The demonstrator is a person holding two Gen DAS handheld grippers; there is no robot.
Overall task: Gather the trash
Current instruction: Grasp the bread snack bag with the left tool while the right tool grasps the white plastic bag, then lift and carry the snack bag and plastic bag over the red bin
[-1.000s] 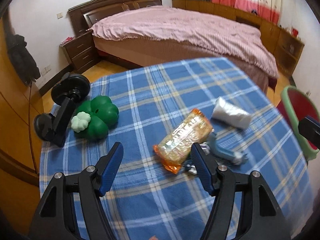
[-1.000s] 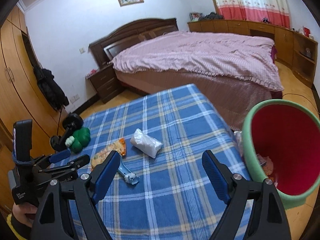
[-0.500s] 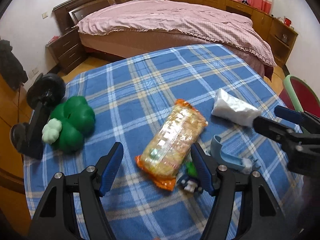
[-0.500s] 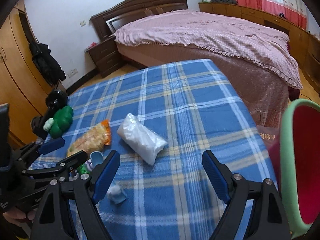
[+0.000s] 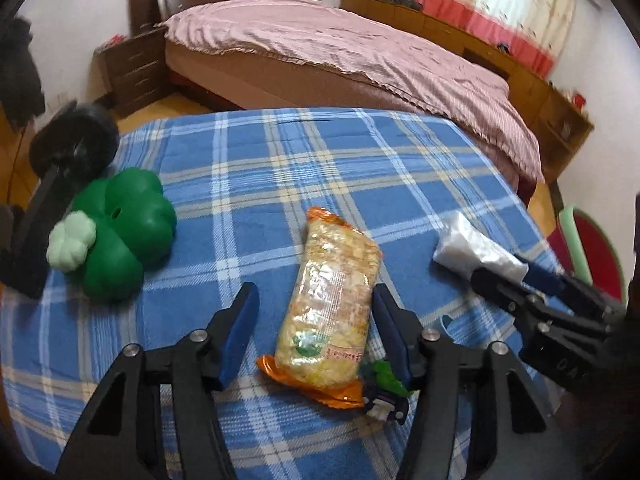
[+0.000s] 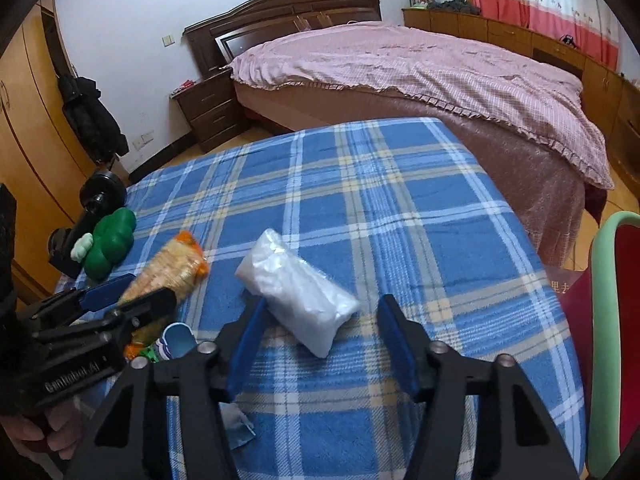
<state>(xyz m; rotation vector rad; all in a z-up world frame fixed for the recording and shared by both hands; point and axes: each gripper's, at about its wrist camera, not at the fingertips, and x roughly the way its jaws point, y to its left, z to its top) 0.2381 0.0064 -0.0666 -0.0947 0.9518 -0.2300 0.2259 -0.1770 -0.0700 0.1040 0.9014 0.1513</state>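
An orange snack packet (image 5: 332,300) lies on the blue checked tablecloth (image 5: 280,168). My left gripper (image 5: 316,320) straddles its near half and its jaws are closing. The right pad sits at the packet's edge; a gap shows at the left pad. A white plastic bag (image 6: 296,296) lies further right, with my right gripper (image 6: 322,332) around its near end, jaws closing, and cloth showing between the bag and the right pad. Each gripper also shows in the other view: the right gripper (image 5: 508,272) at the bag (image 5: 472,252), the left gripper (image 6: 128,296) at the packet (image 6: 176,268).
A green clover-shaped toy (image 5: 120,236) and a black dumbbell (image 5: 72,148) sit at the table's left edge. Small toys (image 5: 384,388) and a blue scoop (image 6: 176,340) lie by the packet's near end. A red bin with a green rim (image 6: 608,320) stands right of the table. A bed (image 6: 400,68) is behind.
Both grippers have come down and forward over the table. The packet now lies between the left fingers and the bag between the right fingers. Both pairs of jaws have narrowed.
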